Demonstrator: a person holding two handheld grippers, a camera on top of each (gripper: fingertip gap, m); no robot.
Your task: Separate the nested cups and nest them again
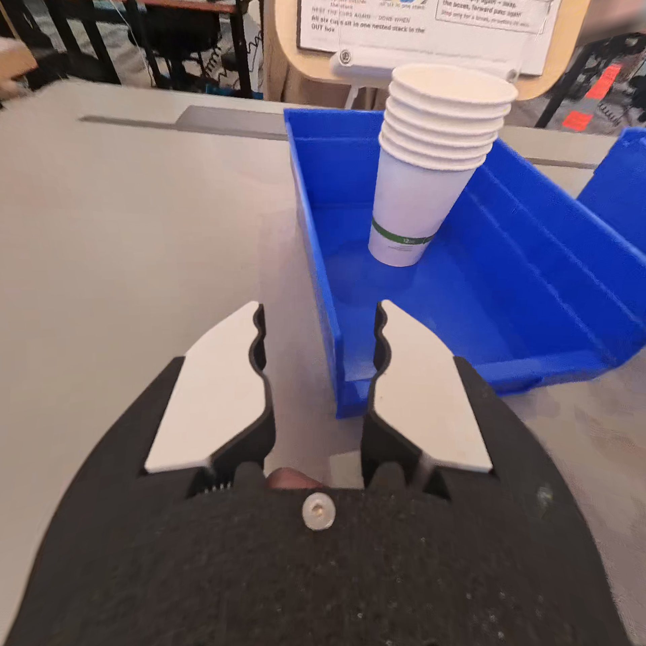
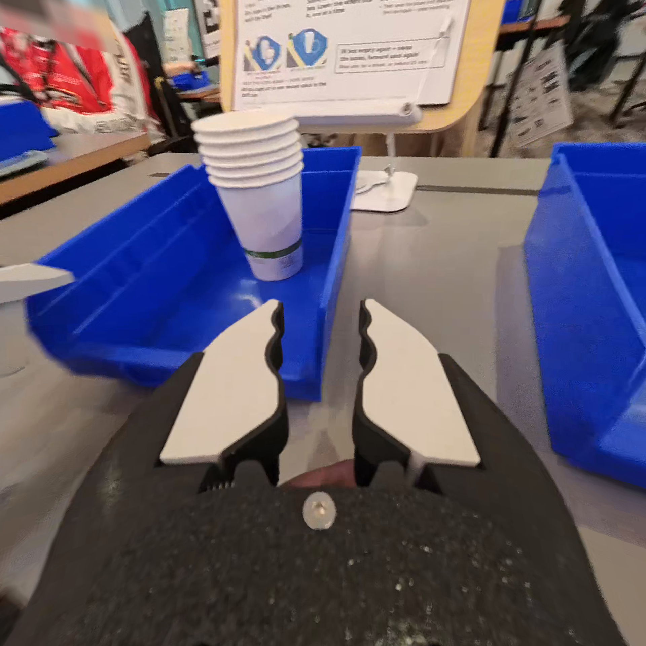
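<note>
We see the stack of cups (image 2: 257,195) standing in a bin (image 2: 140,279) on the table (image 2: 419,262), near the bin's far end. Another bin (image 2: 594,314) sits to its right, well apart. A sign board (image 2: 349,52) stands behind them

Grey table (image 2: 437,279), matte, with a dark seam strip (image 2: 479,190) running across the far side. Directly on it: blue bin (image 2: 167,307), taken as landmark, long and open-topped. Second blue bin (image 2: 594,314) to the right of the landmark, well apart from it. White stand base (image 2: 384,192) just beyond the landmark's far right corner, near the seam.
</note>
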